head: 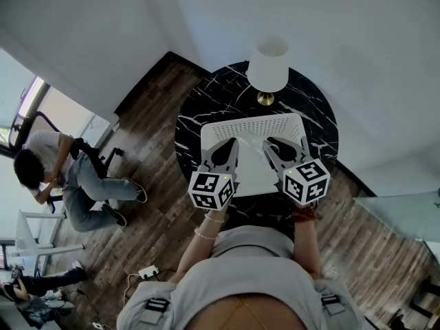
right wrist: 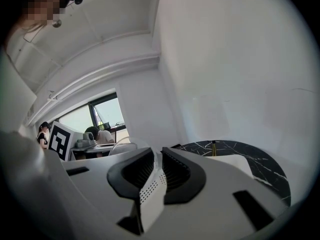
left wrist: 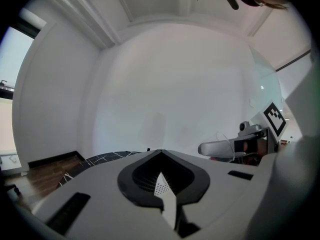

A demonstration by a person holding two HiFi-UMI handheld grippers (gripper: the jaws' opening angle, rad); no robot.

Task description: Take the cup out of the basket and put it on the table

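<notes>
A white perforated basket (head: 251, 126) sits over the round black marble table (head: 206, 108). My left gripper (head: 230, 143) is shut on its near wall, and a white perforated strip (left wrist: 161, 184) shows pinched between the jaws. My right gripper (head: 271, 143) is likewise shut on a perforated strip (right wrist: 150, 191). The clear cup shows only as a thin glassy rim arc (right wrist: 120, 145) just left of the right jaws, and again (left wrist: 231, 138) beside the right gripper (left wrist: 220, 148). Whether the cup's wall is pinched too, I cannot tell.
A white-shaded lamp (head: 267, 64) with a brass foot stands at the table's far side behind the basket. A seated person (head: 62, 170) is off to the left on the wood floor. A glass surface (head: 399, 212) lies to the right. White walls are close behind.
</notes>
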